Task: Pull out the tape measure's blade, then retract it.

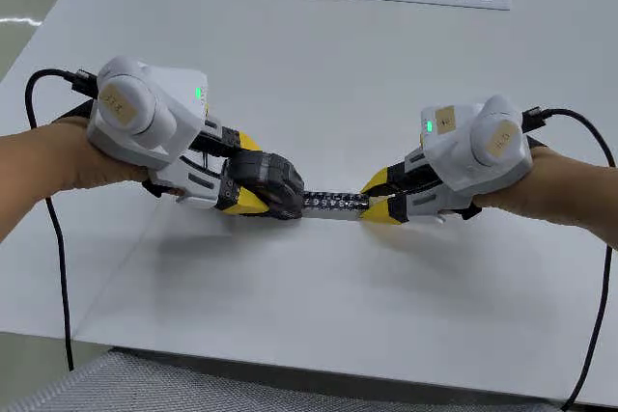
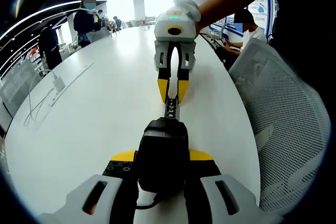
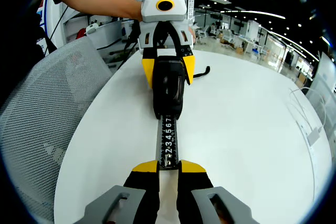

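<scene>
One white office table [image 1: 319, 74], left tongs [image 1: 253, 173] gripping tape measure [image 1: 277, 185], right tongs [image 1: 378, 198] gripping blade [image 1: 334, 202].

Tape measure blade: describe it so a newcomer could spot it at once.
On the white table, near its front edge, the left gripper clamps a black tape measure case. The blade is the short dark strip with white numbers running from that case to the right gripper, the only numbered thing there.
</scene>
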